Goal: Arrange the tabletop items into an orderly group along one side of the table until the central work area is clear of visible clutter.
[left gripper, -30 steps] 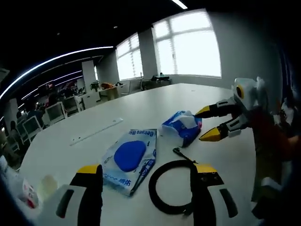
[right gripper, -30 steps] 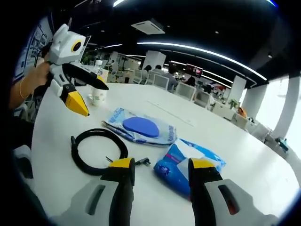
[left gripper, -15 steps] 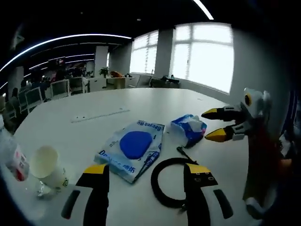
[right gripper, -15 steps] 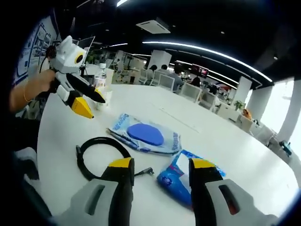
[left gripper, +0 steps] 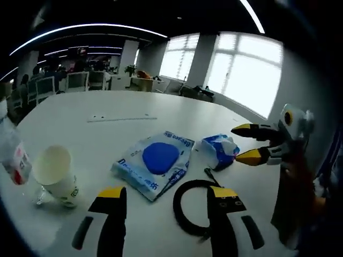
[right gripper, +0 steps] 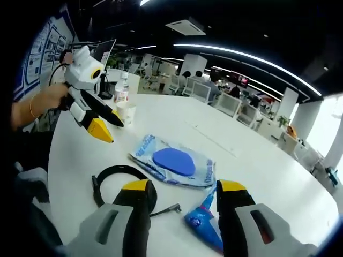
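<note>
White tabletop [left gripper: 107, 115] carries everything we see. In the left gripper view, our left gripper [left gripper: 166, 206] hovers with its yellow-tipped jaws spread wide and nothing between them. The black cable coil [left gripper: 185, 206] lies just ahead, its ring partly behind the right-hand jaw. At 12 o'clock from the jaws rests the flat wipes packet [left gripper: 155, 168] with its blue oval, touching the coil's near edge or just beside it; we cannot tell which. At 1 o'clock sits the crumpled blue tissue pack [left gripper: 220, 151], and the right gripper [left gripper: 253, 143] comes in at 3 o'clock, its tips wide apart just beside that pack. At 9 o'clock stands a paper cup [left gripper: 53, 174], with a plastic bottle [left gripper: 10, 155] beyond it near the edge.

In the right gripper view, our right gripper [right gripper: 182, 201] is also spread wide and empty. The tissue pack [right gripper: 206, 225] lies between its jaws, low near the right-hand one. The cable coil [right gripper: 115, 184] lies at 10 o'clock, and the left gripper [right gripper: 102, 126] hangs above the table at 10 o'clock, held by a hand [right gripper: 40, 104].
</note>
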The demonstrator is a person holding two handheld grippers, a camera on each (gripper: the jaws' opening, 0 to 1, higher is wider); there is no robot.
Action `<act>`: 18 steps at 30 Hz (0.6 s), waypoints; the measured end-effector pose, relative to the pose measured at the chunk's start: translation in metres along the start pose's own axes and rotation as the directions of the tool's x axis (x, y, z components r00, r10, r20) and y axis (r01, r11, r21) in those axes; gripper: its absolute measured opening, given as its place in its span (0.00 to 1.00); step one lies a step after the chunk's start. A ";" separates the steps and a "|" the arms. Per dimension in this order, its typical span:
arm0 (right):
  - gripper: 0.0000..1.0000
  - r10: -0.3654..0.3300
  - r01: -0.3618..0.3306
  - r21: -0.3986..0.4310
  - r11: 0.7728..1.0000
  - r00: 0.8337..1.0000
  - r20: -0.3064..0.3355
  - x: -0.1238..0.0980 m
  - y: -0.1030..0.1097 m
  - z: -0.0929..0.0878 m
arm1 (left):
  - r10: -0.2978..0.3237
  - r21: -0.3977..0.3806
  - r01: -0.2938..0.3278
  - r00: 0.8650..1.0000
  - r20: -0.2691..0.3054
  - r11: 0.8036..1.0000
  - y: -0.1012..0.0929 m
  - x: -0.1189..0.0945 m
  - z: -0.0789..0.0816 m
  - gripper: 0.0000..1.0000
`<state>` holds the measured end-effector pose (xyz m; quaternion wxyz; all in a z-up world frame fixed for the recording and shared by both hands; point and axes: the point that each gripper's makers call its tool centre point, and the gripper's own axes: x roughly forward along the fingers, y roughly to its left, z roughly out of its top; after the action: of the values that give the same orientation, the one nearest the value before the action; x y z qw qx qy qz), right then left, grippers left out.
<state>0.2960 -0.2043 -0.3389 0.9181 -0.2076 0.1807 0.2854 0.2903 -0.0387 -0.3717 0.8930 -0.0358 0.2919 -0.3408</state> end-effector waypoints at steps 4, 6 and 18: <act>0.45 0.024 -0.024 0.049 0.999 1.000 -0.008 0.006 -0.007 0.003 | 0.009 0.008 -0.009 1.000 -0.012 1.000 0.000 -0.002 -0.001 0.59; 0.45 0.025 -0.024 0.066 0.998 1.000 -0.008 0.009 -0.011 0.005 | 0.031 0.017 -0.031 1.000 -0.007 0.999 0.003 -0.003 0.002 0.59; 0.41 0.059 -0.042 0.186 0.982 0.994 -0.091 0.041 -0.024 0.006 | -0.075 -0.267 0.053 0.994 -0.074 0.962 -0.018 -0.001 0.000 0.58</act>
<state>0.3435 -0.2005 -0.3454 0.9161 -0.1306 0.2553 0.2804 0.2793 -0.0516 -0.3661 0.8556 -0.1500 0.3706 -0.3288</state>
